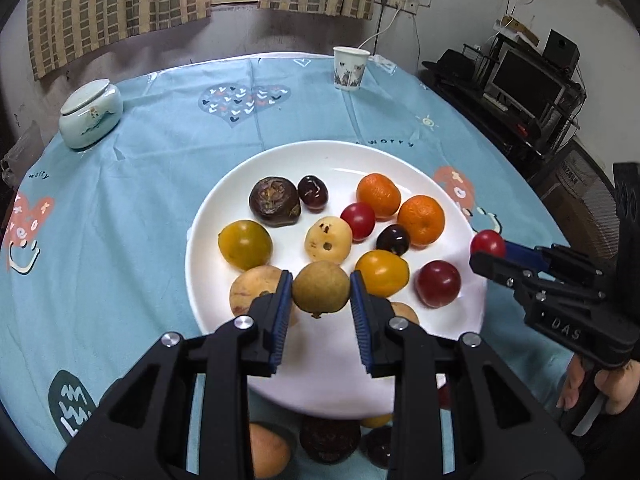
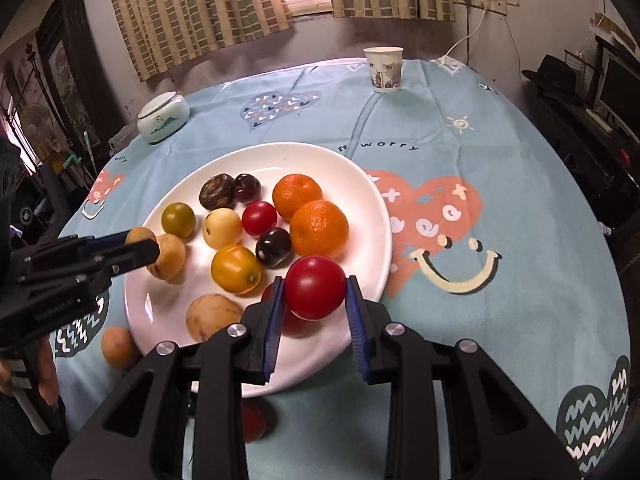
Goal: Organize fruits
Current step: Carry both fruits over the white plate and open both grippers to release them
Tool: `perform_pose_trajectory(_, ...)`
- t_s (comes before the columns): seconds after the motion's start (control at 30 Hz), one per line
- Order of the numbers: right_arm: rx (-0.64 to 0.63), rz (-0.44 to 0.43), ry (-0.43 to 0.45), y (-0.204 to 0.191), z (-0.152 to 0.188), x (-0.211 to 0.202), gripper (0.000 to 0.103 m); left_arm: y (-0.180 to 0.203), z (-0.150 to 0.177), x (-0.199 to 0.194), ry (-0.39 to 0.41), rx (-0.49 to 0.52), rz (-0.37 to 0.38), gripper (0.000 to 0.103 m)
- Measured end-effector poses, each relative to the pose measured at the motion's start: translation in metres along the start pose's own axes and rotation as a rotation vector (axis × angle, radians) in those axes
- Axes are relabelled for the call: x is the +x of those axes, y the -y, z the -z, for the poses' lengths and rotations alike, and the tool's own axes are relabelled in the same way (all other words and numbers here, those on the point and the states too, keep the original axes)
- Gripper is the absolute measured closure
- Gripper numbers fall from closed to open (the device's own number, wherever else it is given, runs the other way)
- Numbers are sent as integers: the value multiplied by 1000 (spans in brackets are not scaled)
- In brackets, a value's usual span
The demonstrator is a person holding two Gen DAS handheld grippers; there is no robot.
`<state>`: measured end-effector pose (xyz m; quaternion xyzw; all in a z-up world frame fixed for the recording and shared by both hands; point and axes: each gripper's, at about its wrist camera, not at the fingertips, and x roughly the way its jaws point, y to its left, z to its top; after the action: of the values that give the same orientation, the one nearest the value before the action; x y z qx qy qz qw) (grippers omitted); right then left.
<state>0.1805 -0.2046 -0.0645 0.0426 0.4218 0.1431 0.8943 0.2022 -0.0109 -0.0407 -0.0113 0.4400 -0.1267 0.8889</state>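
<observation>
- Left claw (image 1: 321, 294): clamped on a tan round fruit (image 1: 321, 288), blue pads pressing both its sides, held above the near edge of the white plate (image 1: 340, 152).
- Right claw (image 2: 315, 294): clamped on a red round fruit (image 2: 315, 287), held over the plate's rim at about 5 o'clock in the right wrist view.
- Plate contents: two oranges (image 1: 421, 220) toward 2 o'clock, dark fruits toward 12 o'clock, yellow, pale and red fruits across the centre.
- Off the plate: one tan fruit (image 2: 117, 347) lies on the table's blue cloth (image 1: 160, 184) just beside the rim at 8 o'clock, seen from the right wrist.
- Far table edge: paper cup (image 1: 351, 68) at 1 o'clock, lidded ceramic jar (image 1: 91, 114) at 10 o'clock, both well apart from the plate.
</observation>
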Motion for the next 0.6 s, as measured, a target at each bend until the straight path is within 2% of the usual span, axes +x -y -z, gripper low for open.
perform_pose_trajectory(0.4, 4, 1, -7, 4, -7, 14, 73, 0, -7, 24, -31, 0, -6, 74)
perform_pose_trajectory(0.5, 12, 10, 12, 6, -9, 16, 70, 0, -10, 28, -36, -5, -18, 73)
perform_pose_trajectory(0.57, 22, 28, 49, 8, -11, 15, 60, -3, -12, 27, -30, -29, -5, 60)
perform_pose_trajectory(0.6, 29, 38, 59, 10, -11, 14, 59, -5, -13, 24, -14, -44, 5, 58)
